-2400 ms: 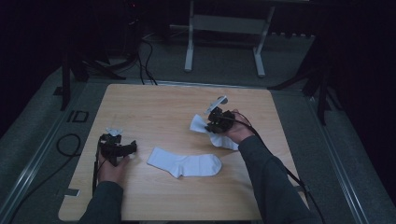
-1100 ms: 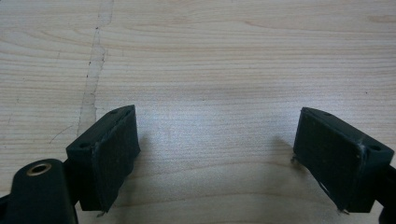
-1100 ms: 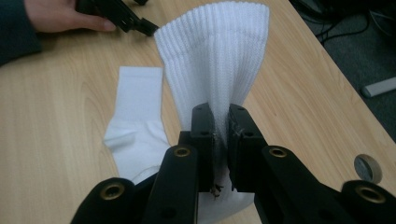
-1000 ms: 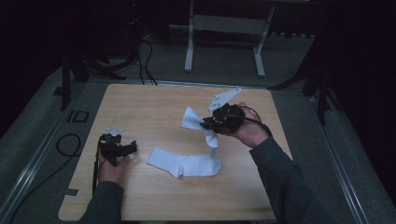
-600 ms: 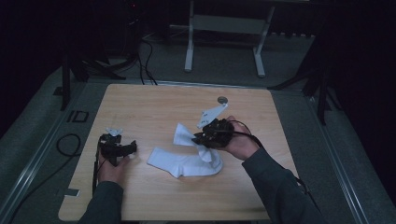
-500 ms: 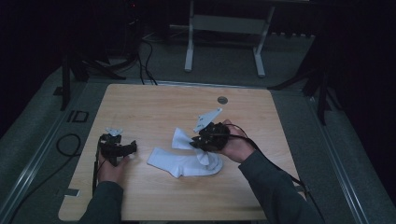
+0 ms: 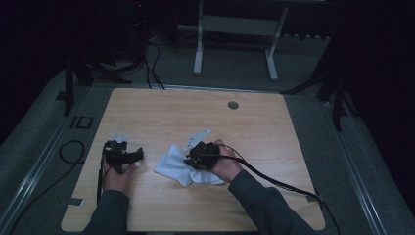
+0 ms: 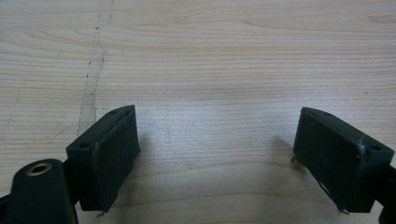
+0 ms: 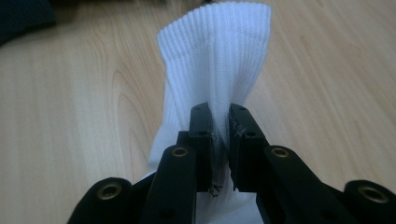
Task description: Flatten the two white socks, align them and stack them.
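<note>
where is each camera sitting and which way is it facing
High view: above the person's side, facing forward and down on the table; forearms, both hands.
Left gripper view: on the left hand-held gripper, facing bare tabletop between open jaws.
Right gripper view: on the right hand-held gripper, jaws clamped on a white sock.
Shared: that sock also shows from above.

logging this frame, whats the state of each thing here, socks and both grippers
white sock: pinched between the jaws of the right gripper, ribbed cuff out past them
socks on the table: bunched in one white pile, the count hard to tell
right gripper: shut on the white sock
left gripper: open, bare wood between its jaws
table: light wood, flat
</note>
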The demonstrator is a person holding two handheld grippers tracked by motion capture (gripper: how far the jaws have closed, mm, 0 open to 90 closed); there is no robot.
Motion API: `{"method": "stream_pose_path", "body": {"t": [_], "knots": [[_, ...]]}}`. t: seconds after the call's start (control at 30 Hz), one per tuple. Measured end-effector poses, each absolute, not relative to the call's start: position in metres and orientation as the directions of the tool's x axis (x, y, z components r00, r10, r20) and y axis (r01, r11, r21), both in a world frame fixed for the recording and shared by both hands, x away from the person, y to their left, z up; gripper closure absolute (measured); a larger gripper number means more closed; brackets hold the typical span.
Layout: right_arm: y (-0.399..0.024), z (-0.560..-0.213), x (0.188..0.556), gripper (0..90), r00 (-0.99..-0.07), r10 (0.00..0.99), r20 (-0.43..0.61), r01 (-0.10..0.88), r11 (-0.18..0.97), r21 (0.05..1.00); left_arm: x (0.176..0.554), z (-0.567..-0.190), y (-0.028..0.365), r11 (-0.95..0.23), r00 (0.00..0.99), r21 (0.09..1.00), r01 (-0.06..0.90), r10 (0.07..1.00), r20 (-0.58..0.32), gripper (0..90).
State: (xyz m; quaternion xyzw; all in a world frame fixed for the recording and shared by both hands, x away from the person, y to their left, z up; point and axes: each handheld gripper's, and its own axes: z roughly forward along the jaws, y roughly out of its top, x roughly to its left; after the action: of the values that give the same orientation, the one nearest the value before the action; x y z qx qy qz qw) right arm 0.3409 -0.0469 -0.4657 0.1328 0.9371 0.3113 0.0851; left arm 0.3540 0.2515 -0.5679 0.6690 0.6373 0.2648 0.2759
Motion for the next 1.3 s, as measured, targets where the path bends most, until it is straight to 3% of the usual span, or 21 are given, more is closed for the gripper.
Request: {"method": "stream_pose_path", "body": {"t": [0.43,0.57,1.07,1.13,1.23,1.3], "knots": [[-0.033,-0.48,0.351,80.6,-0.933,0.356,-0.046,0.254,0.746,0.616,0.354,-0.568,0.251,-0.036,0.048,0.707,0.707,0.999,0.003,14.2],[-0.022,-0.48,0.348,80.7,-0.942,0.331,-0.058,0.224,0.748,0.624,0.354,-0.568,0.251,-0.035,0.047,0.707,0.706,0.999,0.002,14.2],[-0.008,-0.516,0.353,80.3,-0.93,0.368,-0.016,0.285,0.746,0.602,0.354,-0.568,0.251,-0.035,0.047,0.707,0.707,0.999,0.003,14.2],[-0.007,-0.521,0.355,76.9,-0.929,0.371,-0.013,0.292,0.751,0.593,0.354,-0.568,0.251,-0.035,0.048,0.707,0.706,0.999,0.003,14.2],[-0.007,-0.524,0.357,64.8,-0.932,0.363,0.003,0.294,0.75,0.593,0.354,-0.568,0.251,-0.035,0.047,0.707,0.706,0.999,0.002,14.2],[-0.007,-0.523,0.357,62.7,-0.932,0.363,0.01,0.296,0.743,0.601,0.354,-0.568,0.251,-0.035,0.047,0.707,0.706,0.999,0.003,14.2]]}}
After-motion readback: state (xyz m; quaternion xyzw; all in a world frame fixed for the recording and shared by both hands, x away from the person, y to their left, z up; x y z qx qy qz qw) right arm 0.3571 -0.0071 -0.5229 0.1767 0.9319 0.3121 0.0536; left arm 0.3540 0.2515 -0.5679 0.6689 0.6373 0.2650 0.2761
